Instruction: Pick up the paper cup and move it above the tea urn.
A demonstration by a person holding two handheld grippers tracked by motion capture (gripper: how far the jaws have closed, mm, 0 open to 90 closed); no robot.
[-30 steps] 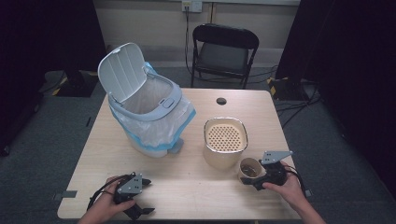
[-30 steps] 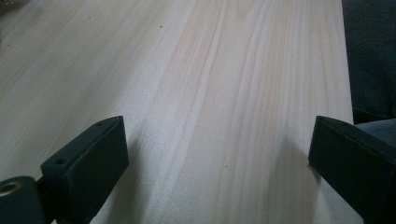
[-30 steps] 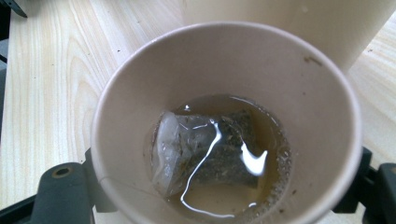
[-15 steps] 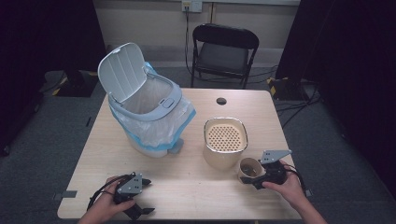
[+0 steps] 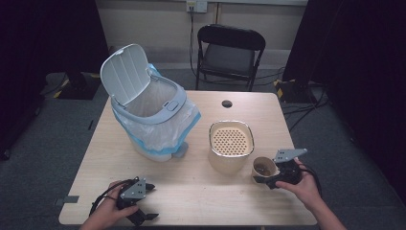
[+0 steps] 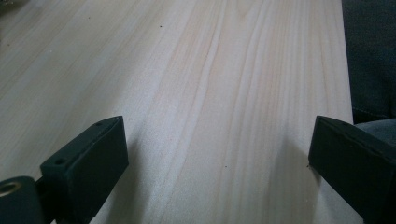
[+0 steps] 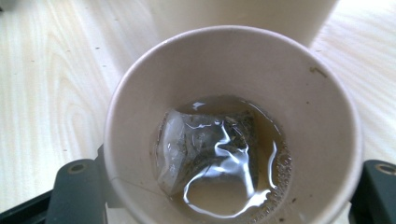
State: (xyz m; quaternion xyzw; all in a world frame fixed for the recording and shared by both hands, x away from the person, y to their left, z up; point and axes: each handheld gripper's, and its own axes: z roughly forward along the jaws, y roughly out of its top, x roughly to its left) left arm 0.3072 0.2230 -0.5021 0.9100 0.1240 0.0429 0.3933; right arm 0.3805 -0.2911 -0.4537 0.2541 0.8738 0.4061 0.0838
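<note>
A tan paper cup [image 5: 263, 167] stands at the front right of the table, close beside the beige strainer pot [image 5: 231, 143]. My right gripper [image 5: 262, 178] is shut on the cup, one jaw on each side of its wall. In the right gripper view, the cup [image 7: 140, 93] holds brownish liquid and a soaked tea bag [image 7: 205, 149], with the gripper [image 7: 224, 191] clasping it low down. At the front left, my left gripper [image 5: 151, 201] rests open on the wood. Its jaws [image 6: 217, 154] stand wide apart over bare tabletop.
A white bin [image 5: 153, 120] with a blue-edged liner stands at the back left, its lid [image 5: 124, 74] tipped up. A small black disc [image 5: 227, 103] lies near the far edge. A black folding chair [image 5: 230, 52] stands behind the wooden table [image 5: 206, 201].
</note>
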